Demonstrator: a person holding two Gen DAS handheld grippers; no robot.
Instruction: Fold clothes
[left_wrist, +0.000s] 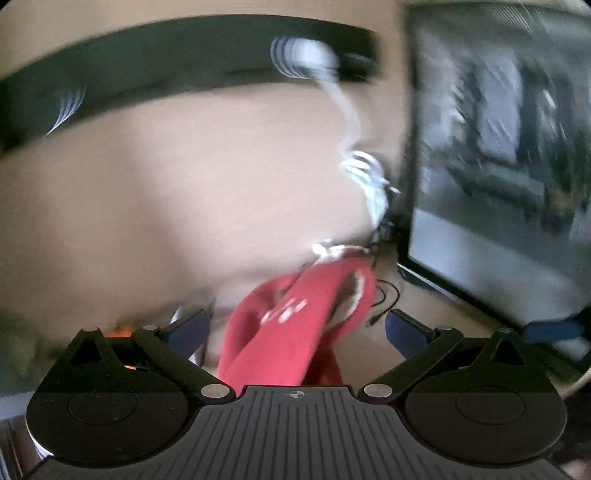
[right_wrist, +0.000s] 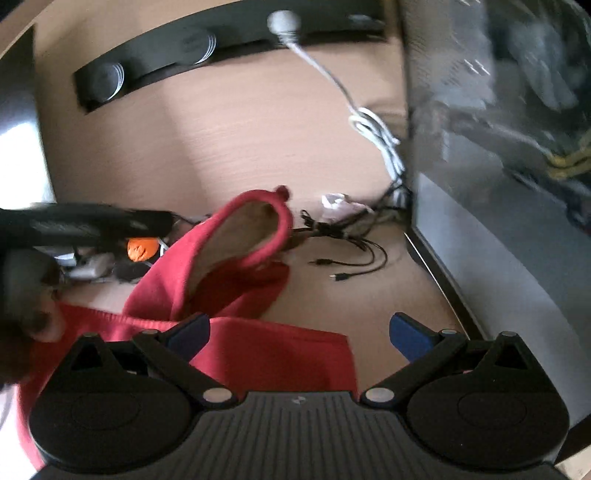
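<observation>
While both grippers' jaws gape, left gripper (left_wrist: 297, 328) and right gripper (right_wrist: 297, 330) apparently hover over the red garment (right_wrist: 236, 288).

Garment (right_wrist: 236, 280) on desk (right_wrist: 229, 140) — cables (right_wrist: 343, 236) behind, monitor (right_wrist: 498, 184) rt.

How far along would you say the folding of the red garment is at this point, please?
Nothing looks folded yet: the red garment lies bunched on the wooden table, one part looped open. In hand: neither the left gripper nor the right gripper holds cloth; both are open. Spreading and folding remain.
</observation>
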